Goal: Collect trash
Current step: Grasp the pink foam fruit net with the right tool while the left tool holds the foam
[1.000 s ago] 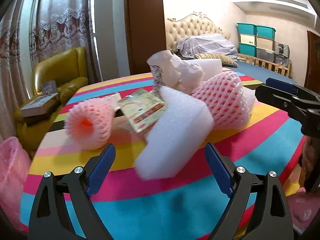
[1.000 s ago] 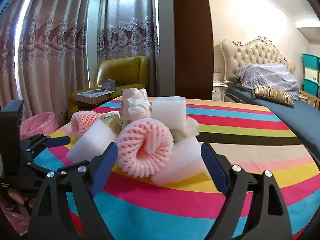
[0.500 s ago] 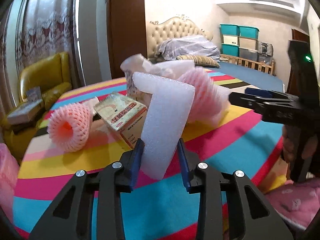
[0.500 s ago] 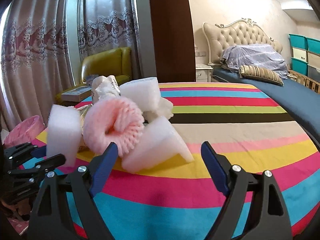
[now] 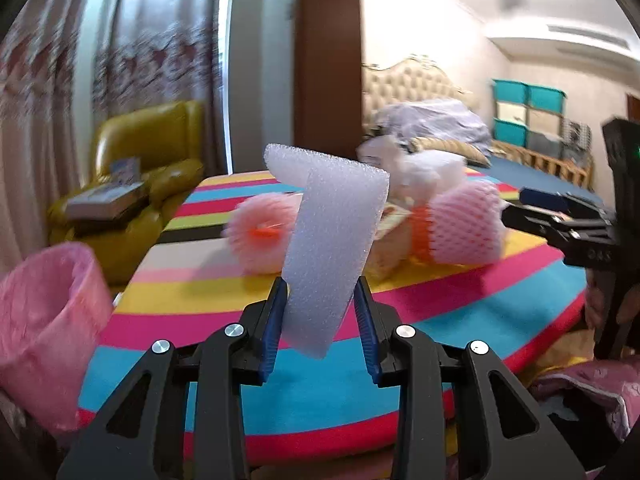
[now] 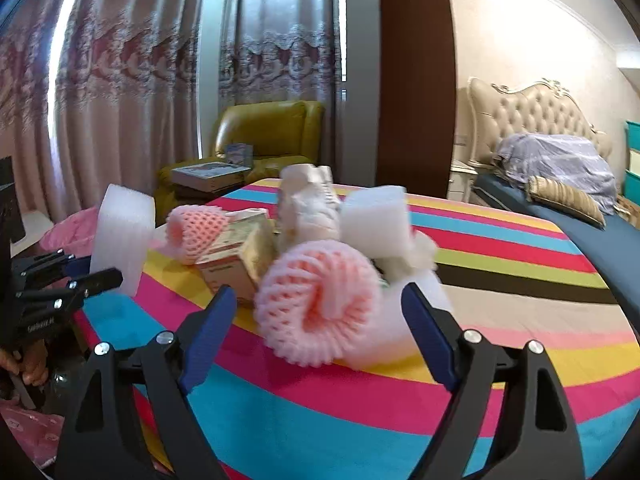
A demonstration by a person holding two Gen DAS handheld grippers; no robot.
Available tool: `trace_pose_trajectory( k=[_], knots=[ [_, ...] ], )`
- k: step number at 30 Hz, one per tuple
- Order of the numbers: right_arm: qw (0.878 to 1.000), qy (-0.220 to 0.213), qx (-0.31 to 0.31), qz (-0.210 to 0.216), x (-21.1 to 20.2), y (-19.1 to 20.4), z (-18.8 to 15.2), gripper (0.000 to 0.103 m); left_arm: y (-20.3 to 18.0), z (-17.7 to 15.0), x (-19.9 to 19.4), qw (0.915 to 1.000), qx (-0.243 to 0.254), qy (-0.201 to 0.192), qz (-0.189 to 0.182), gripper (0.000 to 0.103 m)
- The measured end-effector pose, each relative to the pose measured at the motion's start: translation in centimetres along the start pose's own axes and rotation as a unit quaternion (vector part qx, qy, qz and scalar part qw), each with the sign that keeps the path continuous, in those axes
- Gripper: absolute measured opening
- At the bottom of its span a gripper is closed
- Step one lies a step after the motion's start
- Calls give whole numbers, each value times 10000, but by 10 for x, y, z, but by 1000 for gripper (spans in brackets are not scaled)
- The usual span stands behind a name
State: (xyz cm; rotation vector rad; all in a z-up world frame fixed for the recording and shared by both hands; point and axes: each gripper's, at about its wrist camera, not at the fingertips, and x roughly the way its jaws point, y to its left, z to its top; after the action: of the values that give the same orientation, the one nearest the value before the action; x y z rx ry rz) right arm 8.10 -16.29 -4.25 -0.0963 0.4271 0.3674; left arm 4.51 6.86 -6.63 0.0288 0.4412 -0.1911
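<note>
Foam strip point(image 5: 328, 256) — within left tool point(image 5: 320, 312)

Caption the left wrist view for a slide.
Left gripper clamps a white foam strip beside the pink-lined bin.

Bedroom with patterned pink curtains point(image 6: 120, 80), a yellow leather armchair point(image 6: 264, 136), a tufted cream headboard point(image 6: 532, 112), teal storage bins point(image 5: 528, 114) and a striped table point(image 6: 520, 264).

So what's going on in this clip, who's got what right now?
The left gripper is shut on a white foam sheet, held above the striped table near a pink-lined bin. The right gripper is open around a pink foam net that lies in the trash pile.
</note>
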Motion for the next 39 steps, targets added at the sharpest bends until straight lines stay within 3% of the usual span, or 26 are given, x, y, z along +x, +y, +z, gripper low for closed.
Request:
trace_pose_trajectory(
  k=[4, 9, 11, 14, 39],
  knots=[
    [9995, 92, -299, 84, 3, 16, -1, 52, 8, -3, -9, 9998, -124, -28, 130, 32],
    [9985, 240, -483, 57, 5, 24, -5, 40, 10, -5, -11, 9998, -173, -2, 110, 32],
    [9981, 376, -479, 32, 10, 23, -8, 27, 7, -5, -12, 9998, -145, -1, 103, 32],
    [9982, 409, -444, 1, 13, 22, -11, 21, 5, -1, -11, 9999, -116, -5, 91, 32],
    [9965, -399, -735, -83, -26, 28, 6, 17, 2, 3, -29, 9994, -114, -252, 197, 32]
  ],
)
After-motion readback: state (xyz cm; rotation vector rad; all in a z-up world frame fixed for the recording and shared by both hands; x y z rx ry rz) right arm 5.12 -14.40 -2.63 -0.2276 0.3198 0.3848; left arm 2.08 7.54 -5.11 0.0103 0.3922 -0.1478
